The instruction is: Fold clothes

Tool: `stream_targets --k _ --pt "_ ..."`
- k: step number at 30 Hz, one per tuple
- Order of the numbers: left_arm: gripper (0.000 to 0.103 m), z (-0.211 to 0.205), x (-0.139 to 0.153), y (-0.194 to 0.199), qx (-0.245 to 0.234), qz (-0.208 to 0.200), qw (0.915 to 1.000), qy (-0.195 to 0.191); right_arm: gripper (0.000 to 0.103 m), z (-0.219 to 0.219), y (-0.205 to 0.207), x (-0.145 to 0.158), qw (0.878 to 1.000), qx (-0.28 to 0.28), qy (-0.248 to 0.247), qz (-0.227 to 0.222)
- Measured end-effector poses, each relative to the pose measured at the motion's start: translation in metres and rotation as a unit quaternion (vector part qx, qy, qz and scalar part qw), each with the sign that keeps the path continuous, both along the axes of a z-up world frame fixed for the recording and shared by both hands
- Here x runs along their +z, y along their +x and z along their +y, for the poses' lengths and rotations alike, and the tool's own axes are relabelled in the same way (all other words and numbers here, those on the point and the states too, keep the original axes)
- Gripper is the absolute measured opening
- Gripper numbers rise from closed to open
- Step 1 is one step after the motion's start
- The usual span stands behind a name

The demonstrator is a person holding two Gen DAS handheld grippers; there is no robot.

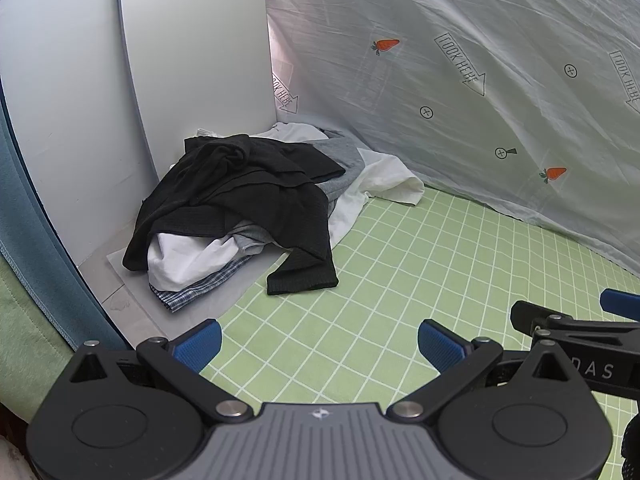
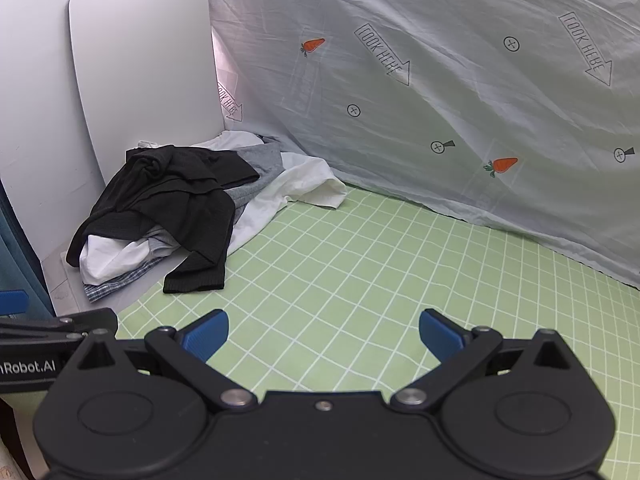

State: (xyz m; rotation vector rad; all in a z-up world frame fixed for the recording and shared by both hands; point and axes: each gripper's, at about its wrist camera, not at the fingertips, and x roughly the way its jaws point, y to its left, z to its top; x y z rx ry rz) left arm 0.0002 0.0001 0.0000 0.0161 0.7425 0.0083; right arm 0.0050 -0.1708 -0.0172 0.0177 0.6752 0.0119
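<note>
- Clothes pile, black garment on top, sits in the far-left corner of the green checked sheet, against a white board.
- Carrot-print cloth hangs just right of the pile.
- Left gripper and right gripper: both spread wide, empty, well short of the pile.

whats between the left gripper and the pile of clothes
Only bare green checked sheet and a strip of pale mat lie between the open left gripper and the pile of clothes, as the left wrist view shows.

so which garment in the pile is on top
The black garment: it drapes over the white, grey and plaid pieces.
</note>
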Motion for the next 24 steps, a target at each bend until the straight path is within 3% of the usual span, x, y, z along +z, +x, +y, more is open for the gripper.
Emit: stream_targets --k 24 --pt "0.103 -0.0018 0.0009 0.0044 -0.002 -0.002 1.0 0.003 0.103 -0.001 0.0016 -0.0023 1.0 -0.002 -0.001 0.001"
